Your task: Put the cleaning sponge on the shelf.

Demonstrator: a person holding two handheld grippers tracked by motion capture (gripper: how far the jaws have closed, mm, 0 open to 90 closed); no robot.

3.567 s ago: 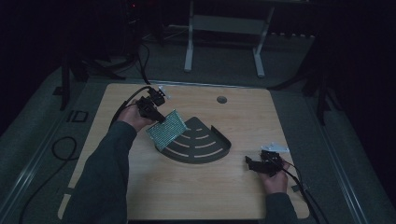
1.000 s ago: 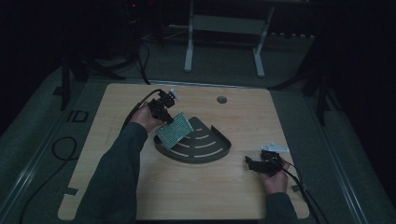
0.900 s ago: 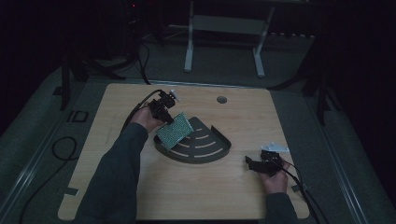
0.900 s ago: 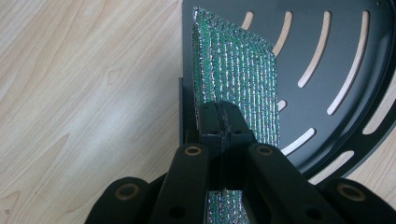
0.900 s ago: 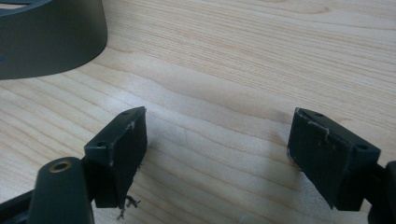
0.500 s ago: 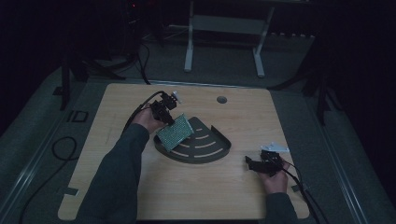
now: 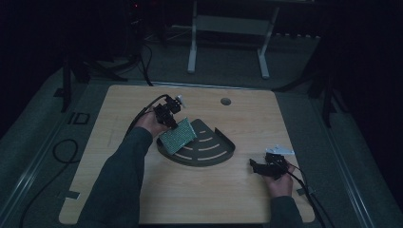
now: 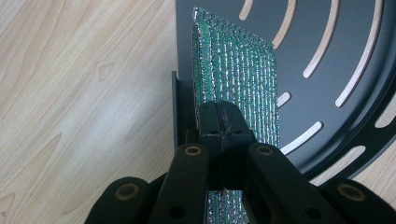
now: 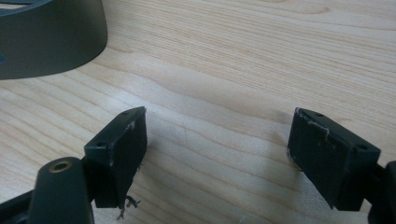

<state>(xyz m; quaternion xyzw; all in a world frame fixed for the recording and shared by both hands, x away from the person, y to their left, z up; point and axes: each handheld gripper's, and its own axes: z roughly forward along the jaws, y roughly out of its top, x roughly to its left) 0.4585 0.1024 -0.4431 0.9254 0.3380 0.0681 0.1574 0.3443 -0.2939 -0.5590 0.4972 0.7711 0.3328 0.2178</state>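
Left gripper (image 8: 219, 122) jaws are clamped on the green scouring pad's (image 8: 243, 88) edge at frame centre, over the dark slotted corner shelf (image 8: 327, 70). Risk: the thin grip could let it twist and fall outside. Right gripper (image 9: 217, 140) jaws stand apart, idle.

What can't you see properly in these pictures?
- Left gripper view: the near end of the green scrubbing pad is hidden behind the left gripper, whose jaws are shut on it.
- Left gripper view: the dark slotted tray is cut off by the top and right edges.
- High view: the right gripper is too small and dark to show detail.
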